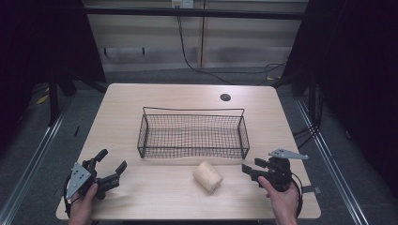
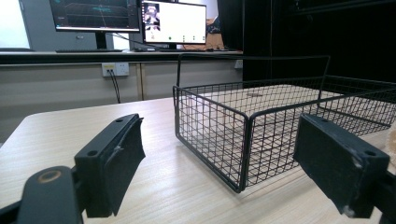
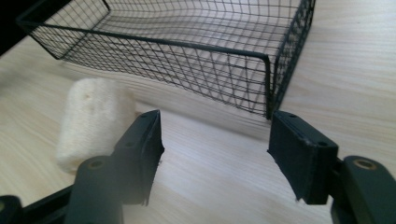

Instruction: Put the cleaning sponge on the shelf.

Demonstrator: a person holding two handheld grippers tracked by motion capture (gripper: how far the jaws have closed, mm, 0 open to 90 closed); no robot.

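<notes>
Loofah lies on the tabletop at six o'clock of the empty wire basket, untouched. Left claw and right claw: both apart, holding nothing. Pickup and placement outstanding.

This looks like a lab set up for recording. Beyond the pale wooden tabletop stands a long counter bearing two lit monitors, with a wall socket and a trailing cable below it. Black curtains hang on both sides of the tabletop, and metal rails run along the grey floor beside it.
</notes>
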